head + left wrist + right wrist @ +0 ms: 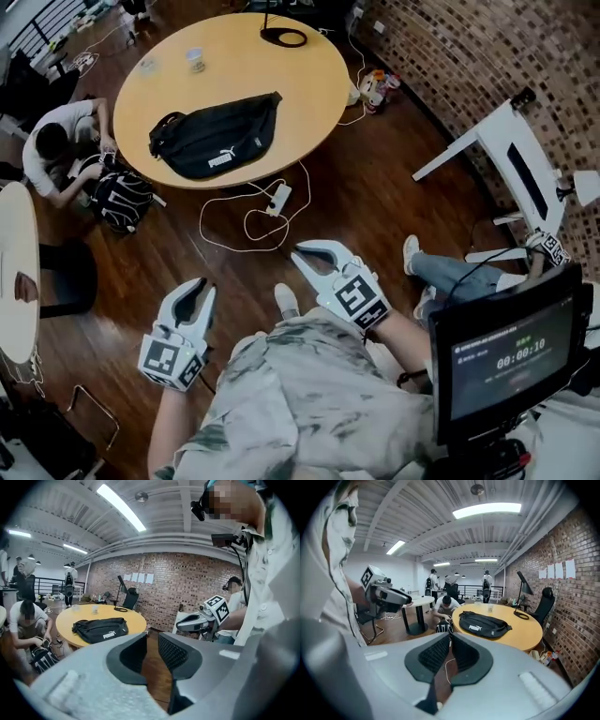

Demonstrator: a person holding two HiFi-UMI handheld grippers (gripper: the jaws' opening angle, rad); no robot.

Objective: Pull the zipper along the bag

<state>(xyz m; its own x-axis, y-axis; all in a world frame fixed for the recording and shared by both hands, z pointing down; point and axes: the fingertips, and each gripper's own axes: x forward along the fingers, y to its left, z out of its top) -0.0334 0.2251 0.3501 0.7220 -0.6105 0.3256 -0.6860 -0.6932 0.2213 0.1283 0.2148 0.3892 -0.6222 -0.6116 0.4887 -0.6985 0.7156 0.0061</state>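
Black fabric waist bag [220,138] lies flat on the round yellow wooden table [309,84], long axis across our view, well ahead of both grippers. Right gripper [311,255] is nearer, tips together, empty. Left gripper [195,292] is slightly parted, empty.

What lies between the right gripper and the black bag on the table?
The head view shows wooden floor with a looped white cable and a power strip, then the table edge, between the right gripper and the black bag.
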